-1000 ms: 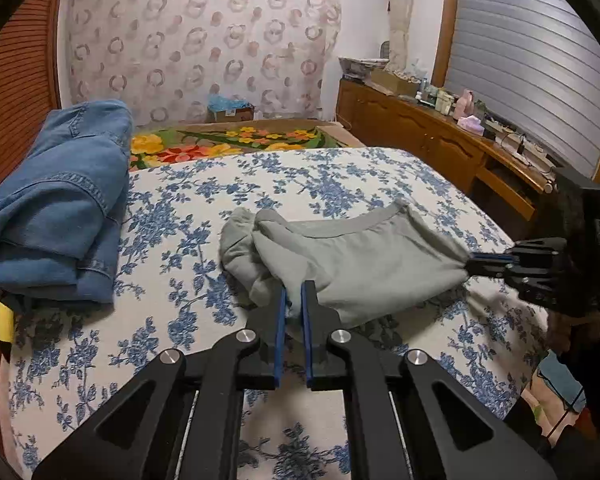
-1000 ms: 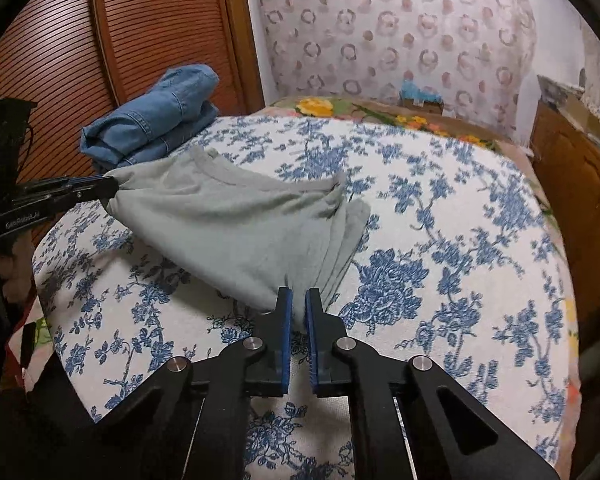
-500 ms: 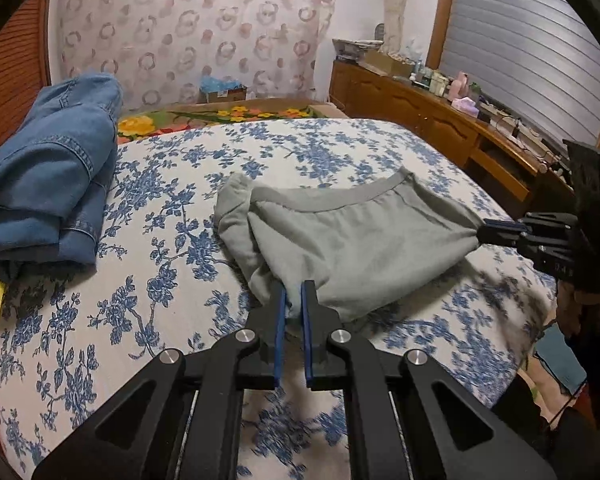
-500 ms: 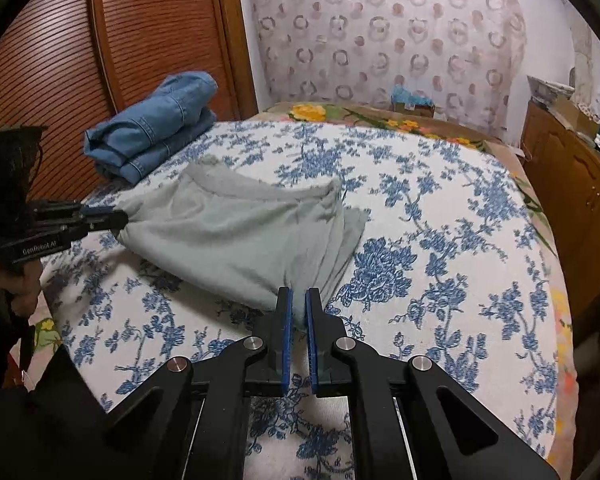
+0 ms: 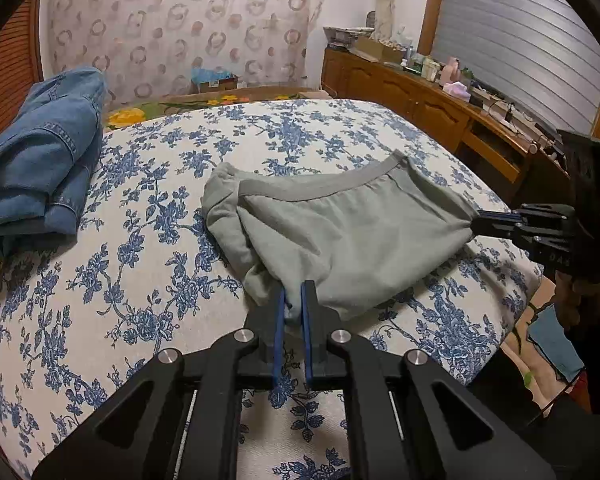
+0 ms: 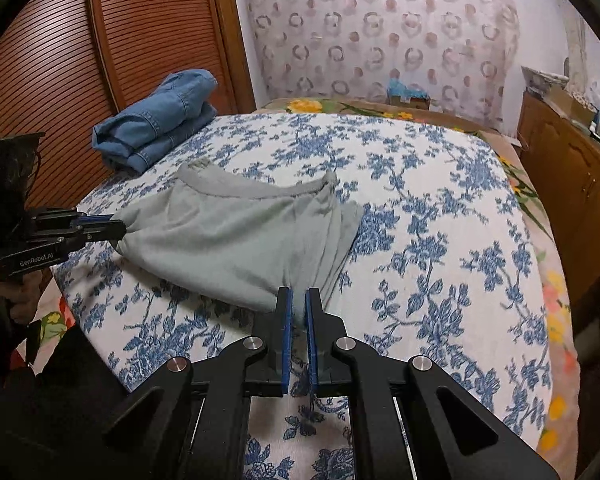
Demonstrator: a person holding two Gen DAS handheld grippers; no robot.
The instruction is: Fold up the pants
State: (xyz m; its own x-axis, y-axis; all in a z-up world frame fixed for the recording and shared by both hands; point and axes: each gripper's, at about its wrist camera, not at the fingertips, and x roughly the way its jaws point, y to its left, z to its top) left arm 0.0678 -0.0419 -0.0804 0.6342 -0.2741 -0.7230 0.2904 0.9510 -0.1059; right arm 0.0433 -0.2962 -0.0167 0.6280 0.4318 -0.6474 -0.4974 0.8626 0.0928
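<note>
Grey pants (image 5: pixel 348 236) (image 6: pixel 236 236), folded over, lie on a bed with a blue-flowered cover (image 5: pixel 140 240) (image 6: pixel 440 240); their waistband runs along the far edge. My left gripper (image 5: pixel 293 292) is shut on the near edge of the fabric at one end. My right gripper (image 6: pixel 298 300) is shut on the near edge at the other end. Each gripper shows in the other's view: the right gripper (image 5: pixel 484 220) at the right, the left gripper (image 6: pixel 112 226) at the left, pinching bunched cloth. The pants are stretched between them.
Folded blue jeans (image 5: pixel 40 160) (image 6: pixel 156 120) sit at the bed's far left by a brown slatted wardrobe (image 6: pixel 80 60). A wooden sideboard (image 5: pixel 440 108) with clutter runs along the right wall. A person's hand (image 6: pixel 8 296) holds the left gripper off the bed's edge.
Both grippers have drawn the pants toward the near edge of the bed, still clamped on them. The jeans pile now lies farther from the pants.
</note>
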